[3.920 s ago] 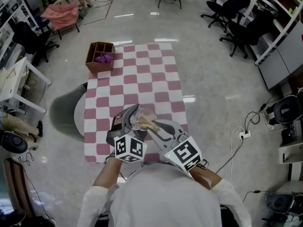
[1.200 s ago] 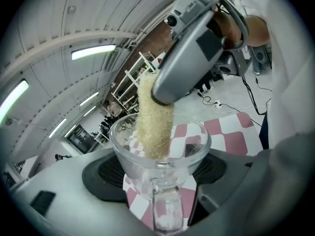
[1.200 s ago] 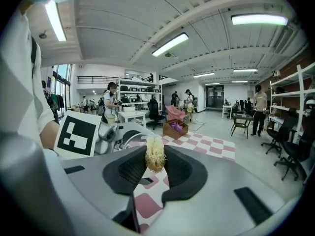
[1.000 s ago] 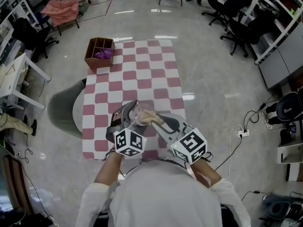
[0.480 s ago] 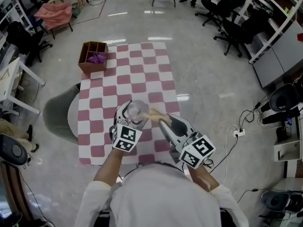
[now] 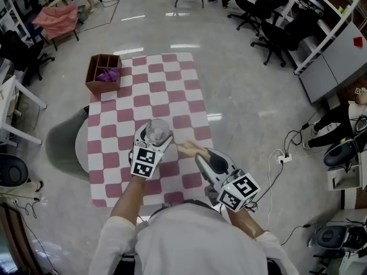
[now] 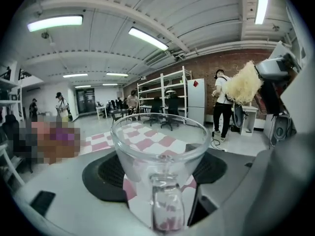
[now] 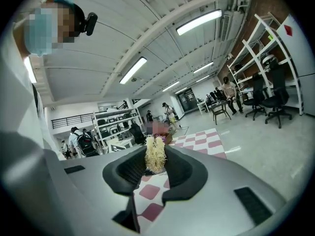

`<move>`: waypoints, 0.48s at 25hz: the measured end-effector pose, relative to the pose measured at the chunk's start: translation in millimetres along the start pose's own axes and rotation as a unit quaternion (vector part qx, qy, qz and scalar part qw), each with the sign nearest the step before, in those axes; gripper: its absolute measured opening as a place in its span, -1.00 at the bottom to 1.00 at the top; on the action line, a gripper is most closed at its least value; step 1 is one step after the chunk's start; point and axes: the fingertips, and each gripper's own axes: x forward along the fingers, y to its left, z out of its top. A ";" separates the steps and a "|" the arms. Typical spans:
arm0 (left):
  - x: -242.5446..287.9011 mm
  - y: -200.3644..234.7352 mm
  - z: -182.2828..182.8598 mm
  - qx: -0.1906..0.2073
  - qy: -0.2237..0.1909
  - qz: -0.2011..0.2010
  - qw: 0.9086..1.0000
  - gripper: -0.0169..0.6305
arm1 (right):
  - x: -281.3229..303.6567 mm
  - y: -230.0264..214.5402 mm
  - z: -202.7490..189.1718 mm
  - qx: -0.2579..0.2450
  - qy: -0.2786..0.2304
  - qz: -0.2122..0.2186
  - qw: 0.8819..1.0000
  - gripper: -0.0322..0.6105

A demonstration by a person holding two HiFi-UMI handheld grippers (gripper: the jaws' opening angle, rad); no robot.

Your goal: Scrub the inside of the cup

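Observation:
A clear glass cup (image 6: 156, 132) is held upright over the checkered table by my left gripper (image 6: 153, 138), which is shut on it. In the left gripper view the cup (image 7: 158, 151) fills the middle, rim up, its handle facing the camera between the jaws. My right gripper (image 6: 198, 153) is shut on a pale straw-coloured scrubber (image 6: 188, 149), which sticks out to the right of the cup and apart from it. The scrubber (image 8: 155, 154) stands pinched between the black pads in the right gripper view. In the left gripper view the scrubber (image 7: 242, 84) shows at upper right.
The table carries a red-and-white checkered cloth (image 6: 172, 85). A brown wooden divided box (image 6: 102, 74) with something purple inside sits at its far left corner. A grey stool (image 6: 69, 145) stands left of the table. Office chairs and shelving stand farther off.
The scrubber has come out of the cup and moved right with my right gripper. The left gripper has shifted the cup a little left, so the two are now apart.

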 end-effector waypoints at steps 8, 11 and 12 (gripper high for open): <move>27.3 15.5 -24.7 -0.046 0.000 0.014 0.999 0.22 | -11.2 -15.9 -12.3 0.011 0.014 -0.030 0.999 -0.54; 35.2 18.8 -36.3 -0.050 0.008 0.018 0.999 0.22 | -13.0 -17.9 -19.0 0.019 0.019 -0.033 0.999 -0.54; 37.0 20.2 -39.6 -0.052 0.009 0.020 0.998 0.22 | -13.3 -17.9 -21.2 0.022 0.020 -0.033 0.999 -0.54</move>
